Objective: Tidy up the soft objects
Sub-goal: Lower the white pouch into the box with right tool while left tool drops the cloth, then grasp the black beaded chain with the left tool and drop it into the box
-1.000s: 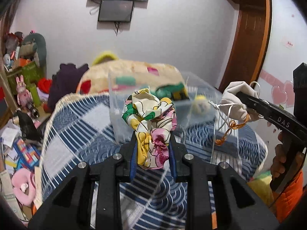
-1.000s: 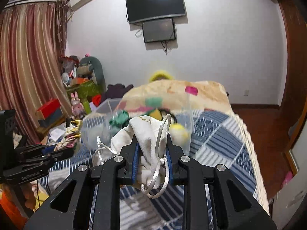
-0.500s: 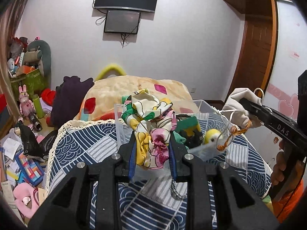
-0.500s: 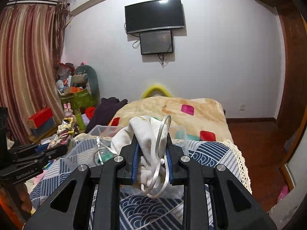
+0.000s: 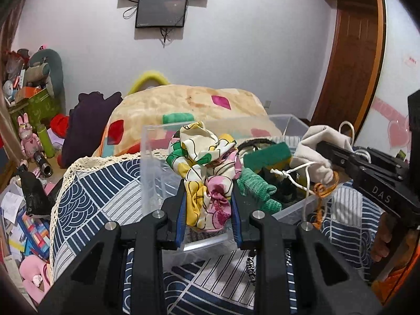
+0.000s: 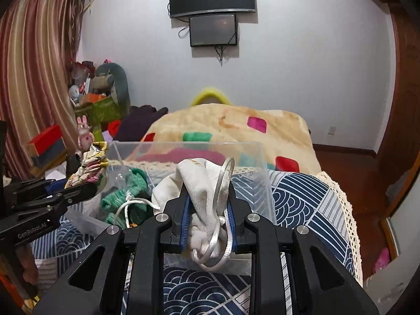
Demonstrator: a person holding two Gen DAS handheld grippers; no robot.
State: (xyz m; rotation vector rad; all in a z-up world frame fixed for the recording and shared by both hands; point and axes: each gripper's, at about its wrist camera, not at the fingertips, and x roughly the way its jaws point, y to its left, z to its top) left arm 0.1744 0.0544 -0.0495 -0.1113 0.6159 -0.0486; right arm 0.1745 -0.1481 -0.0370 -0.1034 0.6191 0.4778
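Note:
My left gripper (image 5: 207, 204) is shut on a floral patterned cloth (image 5: 204, 168) and holds it over the near wall of a clear plastic bin (image 5: 157, 157) on the bed. My right gripper (image 6: 208, 210) is shut on a white drawstring pouch (image 6: 202, 181) with a silvery cord, held over the same bin (image 6: 257, 162). The pouch (image 5: 315, 147) and right gripper also show at the right of the left wrist view. The floral cloth (image 6: 92, 162) shows at the left of the right wrist view. Green knitted items (image 5: 254, 186) and a green sponge (image 5: 267, 155) lie in the bin.
The bin stands on a blue and white patterned bedspread (image 5: 99, 191). A beige blanket (image 6: 231, 123) with coloured patches is heaped behind it. Toys and boxes (image 5: 29, 99) crowd the left floor. A wooden door (image 5: 349, 65) is at the right.
Both grippers have moved forward and closer to the bin, each still holding its item; the bin now looks larger and sits directly beneath the cloth and the pouch.

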